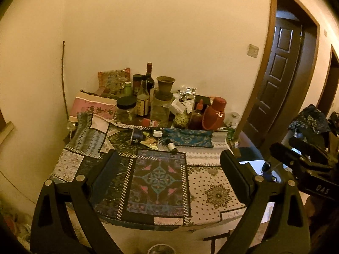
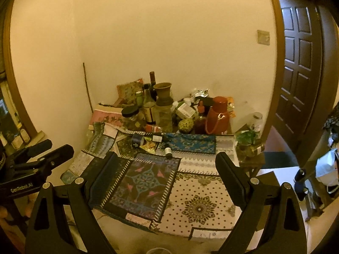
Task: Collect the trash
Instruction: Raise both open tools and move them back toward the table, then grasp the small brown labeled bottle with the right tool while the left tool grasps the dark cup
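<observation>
A table under a patchwork cloth point(image 1: 209, 192) point(image 2: 201, 190) stands against the wall. Mid-table lie a yellow crumpled wrapper point(image 1: 150, 143) point(image 2: 148, 146), a dark blue can on its side point(image 1: 136, 136) point(image 2: 137, 140), a small white box point(image 1: 157, 134) point(image 2: 157, 138) and a small dark spool point(image 1: 171, 147) point(image 2: 168, 151). My left gripper point(image 1: 169, 165) is open and empty, held above the table's near half. My right gripper point(image 2: 166, 167) is open and empty, also over the near half. Each gripper shows at the edge of the other's view.
Bottles, jars, a clay vase point(image 1: 165, 87) point(image 2: 162, 94), a red flask point(image 1: 214, 114) point(image 2: 217, 116), foil packets point(image 1: 186, 94) and a pink bag point(image 1: 93, 105) crowd the table's back. A brown door point(image 1: 275, 74) point(image 2: 298, 63) stands at right. A round rim point(image 1: 161, 249) shows below.
</observation>
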A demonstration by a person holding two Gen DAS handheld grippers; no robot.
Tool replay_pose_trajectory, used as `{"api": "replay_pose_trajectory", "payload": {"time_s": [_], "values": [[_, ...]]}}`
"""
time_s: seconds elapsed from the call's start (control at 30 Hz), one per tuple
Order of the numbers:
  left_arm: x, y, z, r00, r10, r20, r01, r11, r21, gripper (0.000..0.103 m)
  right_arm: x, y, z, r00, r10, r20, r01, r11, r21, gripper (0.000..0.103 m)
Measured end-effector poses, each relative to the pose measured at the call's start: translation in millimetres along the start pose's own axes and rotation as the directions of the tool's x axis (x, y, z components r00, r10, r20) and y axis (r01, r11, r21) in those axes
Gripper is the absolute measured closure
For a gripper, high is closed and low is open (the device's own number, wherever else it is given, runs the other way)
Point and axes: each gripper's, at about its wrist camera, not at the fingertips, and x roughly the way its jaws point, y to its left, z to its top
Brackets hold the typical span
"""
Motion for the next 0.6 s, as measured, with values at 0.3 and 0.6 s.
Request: {"api": "replay_pose_trajectory", "payload": {"time_s": [0.3, 0.6], "values": [[64, 39, 20, 0.999, -0.01, -0.039, 0.008, 0.999, -0.035, 0.007, 63, 15, 16, 0.997, -0.024, -0.069, 0.023, 1.0, -0.019, 0.011], [171, 97, 55, 0.986, -0.052, -0.161, 0.048, 0.999, -0.025, 0.007, 162, 32, 37, 0.982, -0.069, -0.175, 0.077, 0.996, 0.039, 0.011]]}}
